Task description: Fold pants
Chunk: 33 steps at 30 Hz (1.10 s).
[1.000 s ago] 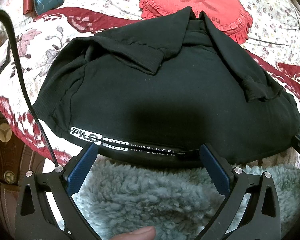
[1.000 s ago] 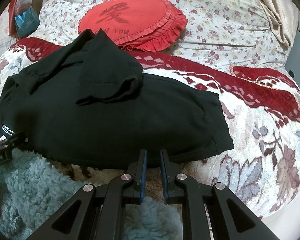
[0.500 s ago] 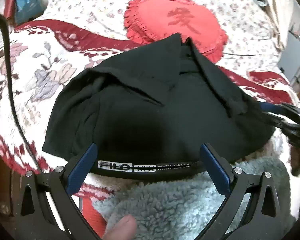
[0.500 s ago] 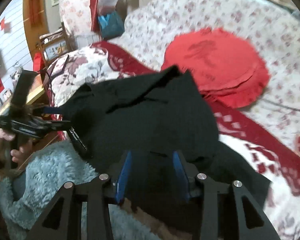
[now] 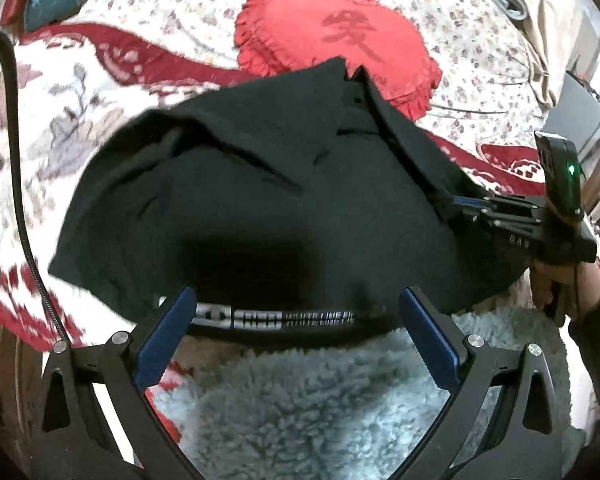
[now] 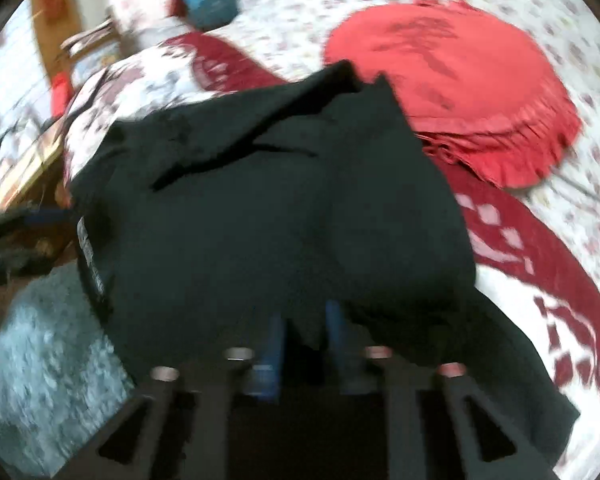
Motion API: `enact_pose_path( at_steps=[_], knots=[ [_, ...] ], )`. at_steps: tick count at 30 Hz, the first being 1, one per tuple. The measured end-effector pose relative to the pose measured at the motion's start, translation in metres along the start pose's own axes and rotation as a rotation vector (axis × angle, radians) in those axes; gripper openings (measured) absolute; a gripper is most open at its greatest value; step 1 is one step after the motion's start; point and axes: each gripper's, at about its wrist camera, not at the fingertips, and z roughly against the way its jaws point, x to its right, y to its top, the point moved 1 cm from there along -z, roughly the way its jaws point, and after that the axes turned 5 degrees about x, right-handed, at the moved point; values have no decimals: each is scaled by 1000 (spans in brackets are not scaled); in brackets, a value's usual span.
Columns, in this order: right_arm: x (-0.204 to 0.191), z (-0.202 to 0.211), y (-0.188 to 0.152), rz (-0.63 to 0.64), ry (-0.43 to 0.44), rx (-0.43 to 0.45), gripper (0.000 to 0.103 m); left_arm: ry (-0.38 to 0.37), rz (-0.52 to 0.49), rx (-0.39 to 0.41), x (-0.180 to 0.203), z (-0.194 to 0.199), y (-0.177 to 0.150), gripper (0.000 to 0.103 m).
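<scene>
Pants bunched since, L-view shows R claw

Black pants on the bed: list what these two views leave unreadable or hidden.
- Waistband lettering: left wrist view, smeared by blur.
- Right gripper grip on the black pants: right wrist view, motion blur; cloth lies between the just-closed pads.
- Red cushion: its near edge is hidden behind the pants.

Black pants cover the near bedspread, a red round cushion blocks directly behind, and open floral bedding remains left and right of both.
</scene>
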Motion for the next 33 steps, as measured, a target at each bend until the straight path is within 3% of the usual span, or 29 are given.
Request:
enact_pose_path(
  at_steps=[6, 11, 15, 17, 19, 25, 29, 31, 33],
  knots=[
    [27, 41, 8, -190, -49, 171, 8, 49, -226, 107, 10, -10, 39, 101],
    [47, 56, 11, -384, 65, 245, 8, 83, -347, -18, 9, -67, 67, 78],
    [40, 60, 21, -375, 96, 249, 8, 192, -483, -90, 10, -102, 69, 72],
    [38, 63, 21, -364, 96, 249, 8, 213, -527, -89, 12, -103, 69, 60],
    [39, 67, 23, -368, 100, 264, 8, 209, -499, -87, 5, -98, 79, 17],
    [65, 83, 35, -427, 122, 317, 5, 247, -232, 56, -53, -65, 145, 15],
    [56, 63, 38, -301, 149, 192, 6, 257, -86, 91, -96, -63, 178, 15],
    [47, 50, 33, -239, 129, 136, 10, 318, 16, 70, -129, -77, 191, 19],
    [42, 39, 25, -214, 100, 98, 39, 376, 87, 32, -149, -86, 197, 23]
  ],
)
